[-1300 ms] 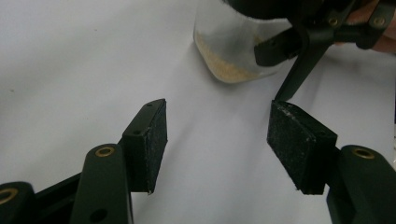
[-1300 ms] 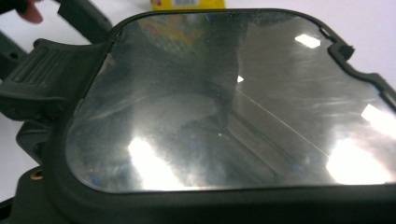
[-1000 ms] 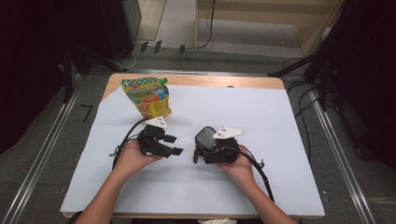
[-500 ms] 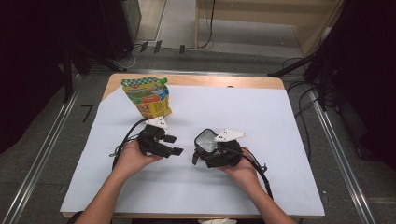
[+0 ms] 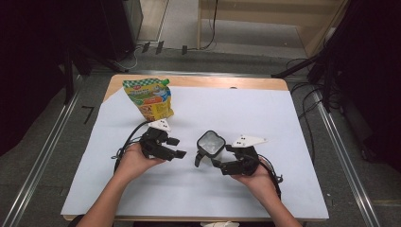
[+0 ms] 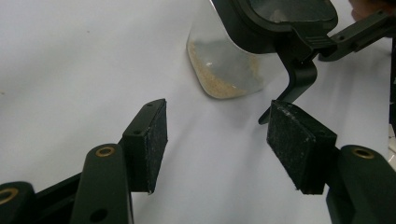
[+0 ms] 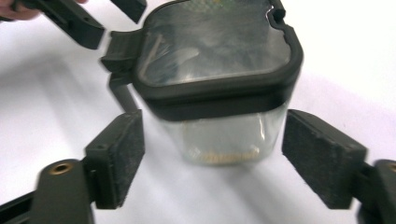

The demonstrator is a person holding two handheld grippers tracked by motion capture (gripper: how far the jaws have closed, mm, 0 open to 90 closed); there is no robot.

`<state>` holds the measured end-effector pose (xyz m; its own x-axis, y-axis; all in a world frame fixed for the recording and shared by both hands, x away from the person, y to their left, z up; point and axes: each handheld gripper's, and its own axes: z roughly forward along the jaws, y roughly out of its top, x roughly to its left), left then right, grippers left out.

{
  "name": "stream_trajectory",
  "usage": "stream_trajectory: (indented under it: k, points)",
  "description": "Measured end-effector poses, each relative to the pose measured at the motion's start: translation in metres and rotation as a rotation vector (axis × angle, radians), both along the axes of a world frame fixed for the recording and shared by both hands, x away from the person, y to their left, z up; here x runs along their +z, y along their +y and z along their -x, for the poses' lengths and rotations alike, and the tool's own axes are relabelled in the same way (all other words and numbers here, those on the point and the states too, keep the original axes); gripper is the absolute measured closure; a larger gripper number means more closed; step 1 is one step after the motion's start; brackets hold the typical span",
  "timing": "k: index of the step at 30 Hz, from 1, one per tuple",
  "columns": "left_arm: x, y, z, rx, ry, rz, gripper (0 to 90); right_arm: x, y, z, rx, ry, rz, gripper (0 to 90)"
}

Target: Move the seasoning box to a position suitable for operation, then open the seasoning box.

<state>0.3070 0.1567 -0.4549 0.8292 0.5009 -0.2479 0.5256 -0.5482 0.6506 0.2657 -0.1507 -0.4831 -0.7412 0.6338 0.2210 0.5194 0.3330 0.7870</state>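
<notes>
Right claw (image 7: 212, 154) stands with its two black padded jaws on either side of the clear square plastic container with a black-rimmed lid (image 7: 217, 79); its jaws have just been closing, yet gaps show between the pads and the walls. That container stands upright on the white desk (image 5: 265, 118) near its middle, a thin layer of tan grains at its bottom and a black latch hanging off the lid. Left claw (image 6: 217, 140) is held partly open just beside the container, nothing between its pads. Farther back, a colourful printed pouch with a green top edge (image 5: 149, 97) stands on the desk.
</notes>
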Motion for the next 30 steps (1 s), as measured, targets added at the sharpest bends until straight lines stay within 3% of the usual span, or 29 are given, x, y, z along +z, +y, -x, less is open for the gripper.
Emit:
stream_trajectory:
  k: [6, 14, 17, 19, 24, 26, 27, 28, 30]
  points:
    - [0.000, -0.003, 0.001, -0.008, 0.001, 0.001, 39.3, 0.006, -0.013, 0.011, -0.009, 0.007, 0.006, 32.8]
    - [-0.001, -0.007, 0.002, -0.018, 0.006, 0.002, 41.0, 0.007, -0.016, 0.008, -0.004, 0.018, 0.006, 45.3]
    - [-0.001, -0.008, 0.002, -0.021, 0.021, 0.020, 48.7, 0.008, -0.018, 0.006, 0.010, 0.026, 0.006, 55.3]
    - [0.000, -0.010, 0.002, -0.028, 0.061, 0.031, 64.8, 0.007, -0.019, 0.004, 0.026, 0.035, 0.004, 58.7]
    - [0.000, -0.020, 0.004, -0.062, 0.071, 0.035, 87.3, 0.006, -0.022, 0.001, 0.026, 0.052, 0.007, 73.6]
    - [0.000, -0.026, 0.006, -0.073, 0.069, 0.029, 90.0, 0.007, -0.024, 0.001, 0.024, 0.050, 0.004, 81.9]
    - [0.000, -0.026, 0.006, -0.073, 0.069, 0.029, 90.0, 0.007, -0.024, 0.001, 0.024, 0.050, 0.004, 81.9]
    - [-0.001, -0.032, 0.006, -0.090, 0.069, 0.018, 90.0, 0.008, -0.025, 0.000, 0.016, 0.053, -0.001, 89.7]
    - [-0.003, -0.037, 0.007, -0.093, 0.071, 0.009, 90.0, 0.008, -0.025, -0.001, 0.012, 0.056, -0.007, 90.0]
